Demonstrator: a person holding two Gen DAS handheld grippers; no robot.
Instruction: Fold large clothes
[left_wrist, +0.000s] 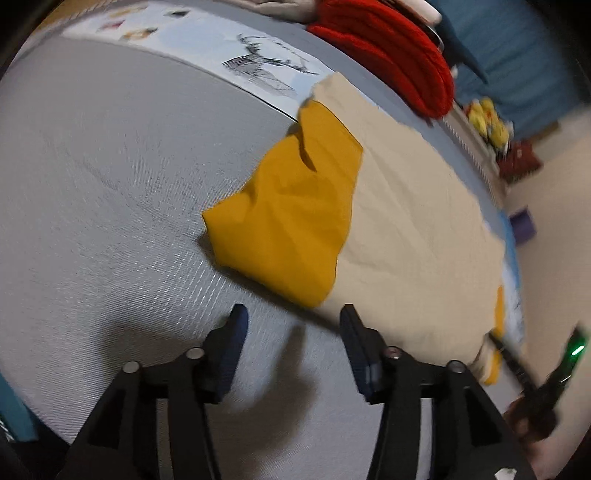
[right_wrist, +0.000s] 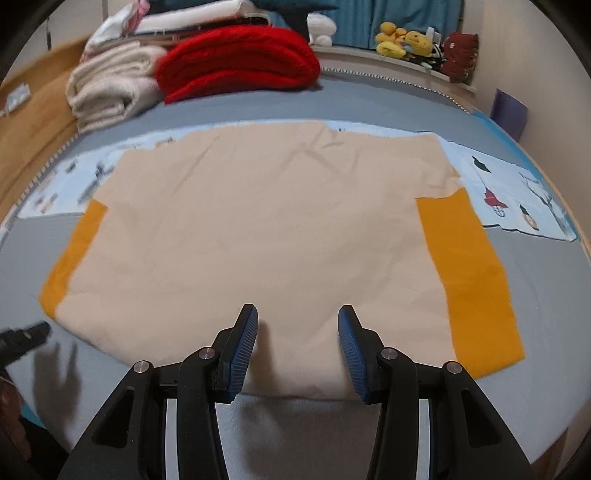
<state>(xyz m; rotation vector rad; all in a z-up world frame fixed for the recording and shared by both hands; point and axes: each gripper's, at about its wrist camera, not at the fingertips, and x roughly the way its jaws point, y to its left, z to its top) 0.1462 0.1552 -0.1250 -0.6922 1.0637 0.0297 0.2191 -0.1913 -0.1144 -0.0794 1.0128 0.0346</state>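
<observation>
I have the cream shirt spread flat on the bed, collar end away from me, so both sleeves are exposed and every fold line is reachable. My right claw hangs just over the near hem, fingers spread wide with nothing between them; the hem lies directly ahead of and under the fingertips, which I judge a good place to take it for a fold away from me.

To the right of that claw, the mustard sleeve lies flat and straight along the shirt's side, ready to be turned inward. The other mustard sleeve sits straight ahead of my left claw, just beyond its tips, rumpled and partly lifted rather than flat. That claw is also spread and empty, above bare grey sheet, with the shirt body off to its right. I take it the left side needs smoothing or folding in first.

Beyond the shirt, past both claws, a red blanket and white towels are stacked well clear of the working area, so they should not catch in a fold.
</observation>
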